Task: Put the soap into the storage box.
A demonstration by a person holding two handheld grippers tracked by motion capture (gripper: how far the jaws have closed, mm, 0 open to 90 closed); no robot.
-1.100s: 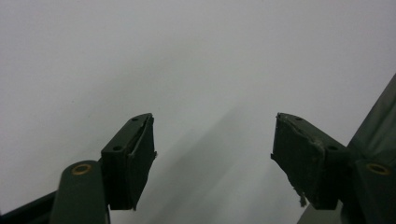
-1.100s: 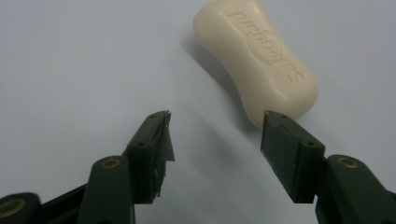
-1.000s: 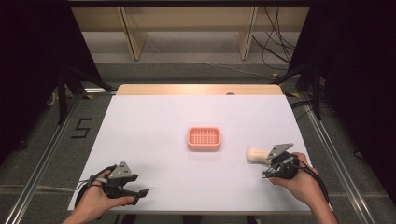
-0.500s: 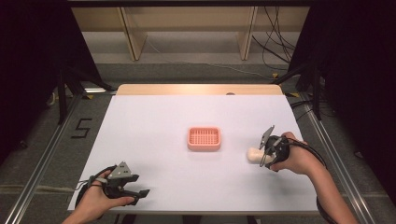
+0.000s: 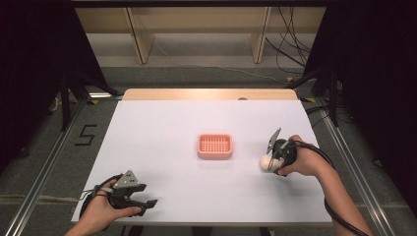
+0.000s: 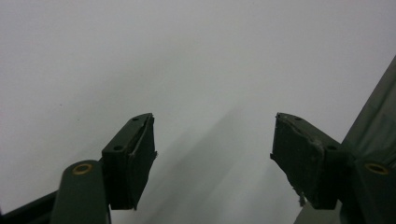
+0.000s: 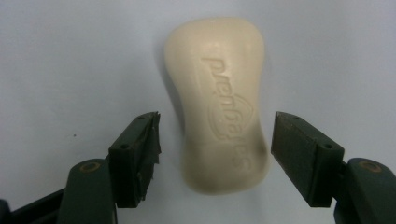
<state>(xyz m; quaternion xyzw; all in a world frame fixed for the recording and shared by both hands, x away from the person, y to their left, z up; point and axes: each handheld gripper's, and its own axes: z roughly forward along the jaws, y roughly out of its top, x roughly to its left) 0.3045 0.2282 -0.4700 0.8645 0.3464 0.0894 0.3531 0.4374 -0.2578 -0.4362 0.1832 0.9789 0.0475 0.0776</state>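
Observation:
A cream bar of soap (image 7: 219,102) with embossed lettering lies flat on the white table (image 5: 162,128). My right gripper (image 7: 215,144) is open, its jaws on either side of the bar's near end with a small gap on each side. In the high view the soap (image 5: 265,161) shows at the right of the table, just ahead of the right gripper (image 5: 273,158). A pink slotted soap dish (image 5: 215,146) sits at the table's middle, left of the soap. My left gripper (image 5: 147,204) rests near the front left corner, open, with bare table between its jaws (image 6: 212,154).
Wooden shelving legs (image 5: 137,42) and loose cables (image 5: 290,49) lie on the floor beyond the table's far edge. Metal rails (image 5: 44,167) run along both sides of the table. Dark curtains close off left and right.
My right gripper has moved forward and turned down over the soap, bringing its open jaws around the bar. The left gripper has stayed put.

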